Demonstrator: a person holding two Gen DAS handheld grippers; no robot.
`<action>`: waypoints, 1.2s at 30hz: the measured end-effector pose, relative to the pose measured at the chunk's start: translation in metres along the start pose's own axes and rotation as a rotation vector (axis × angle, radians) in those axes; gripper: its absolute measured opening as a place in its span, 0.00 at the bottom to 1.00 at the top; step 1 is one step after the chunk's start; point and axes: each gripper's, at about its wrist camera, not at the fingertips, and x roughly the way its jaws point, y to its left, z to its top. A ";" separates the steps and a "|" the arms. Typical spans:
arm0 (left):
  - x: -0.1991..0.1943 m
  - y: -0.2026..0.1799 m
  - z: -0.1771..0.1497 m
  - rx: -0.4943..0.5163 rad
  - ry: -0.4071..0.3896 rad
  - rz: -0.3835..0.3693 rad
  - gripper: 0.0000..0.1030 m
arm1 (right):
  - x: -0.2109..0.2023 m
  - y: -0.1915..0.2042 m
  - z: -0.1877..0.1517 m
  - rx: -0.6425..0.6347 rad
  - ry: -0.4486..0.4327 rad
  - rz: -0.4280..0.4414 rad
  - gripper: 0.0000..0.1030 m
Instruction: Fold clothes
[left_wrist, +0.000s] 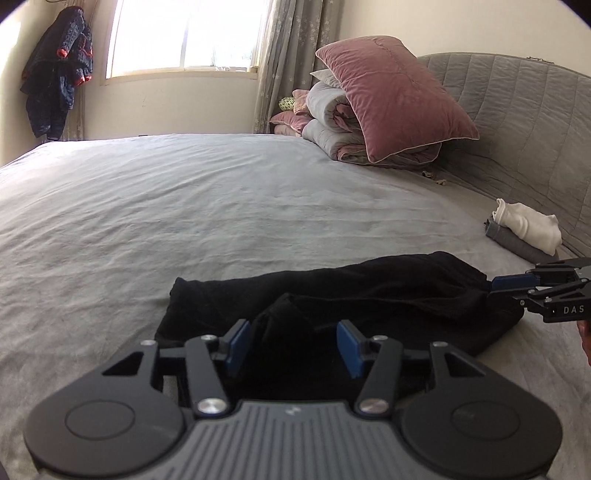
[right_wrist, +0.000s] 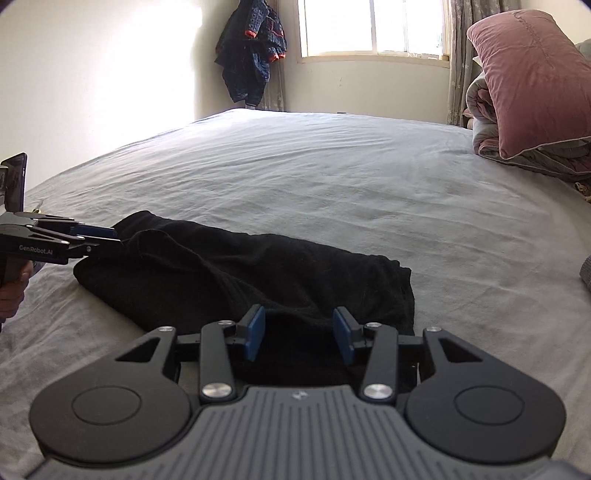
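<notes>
- Left wrist view: your left gripper (left_wrist: 293, 345) sits low over the near edge of the black garment (left_wrist: 369, 295), which lies folded into a long band across the grey bedsheet (left_wrist: 184, 206).
- Its 2 blue pads (left_wrist: 242, 343) stand apart, about halfway open. A raised fold of the black cloth lies between them, and neither pad presses on it.
- At the right edge, your right gripper (left_wrist: 495, 286) reaches the garment's far end from the side, its blue pad touching or just beside the cloth.
- Behind it, a folded white garment (left_wrist: 528, 225) rests on a folded grey garment (left_wrist: 517, 245), near the quilted grey headboard (left_wrist: 517, 110).
- A pink pillow (left_wrist: 399, 96) leans on a rolled duvet (left_wrist: 332, 125); a dark jacket (left_wrist: 59, 70) hangs beside the window (left_wrist: 184, 33).
- Right wrist view: your right gripper (right_wrist: 299, 334) hovers at the garment's near edge, its pads (right_wrist: 255, 332) apart, roughly half open, with black cloth between them but not clamped.
- The black garment (right_wrist: 240, 269) runs leftward to your left gripper (right_wrist: 110, 238), which meets its far end; whether that one grips cannot be told from here.
- The hand (right_wrist: 14, 291) holding it shows at the left edge.
</notes>
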 end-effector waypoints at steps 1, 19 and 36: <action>0.004 -0.003 -0.001 0.014 0.004 0.014 0.52 | 0.001 0.003 -0.002 -0.006 -0.008 0.004 0.44; 0.021 0.000 0.000 -0.045 -0.006 -0.019 0.07 | 0.030 0.042 0.001 -0.271 0.012 0.001 0.03; -0.016 0.004 -0.006 0.123 0.196 -0.390 0.39 | 0.025 0.036 0.005 -0.335 0.227 0.130 0.20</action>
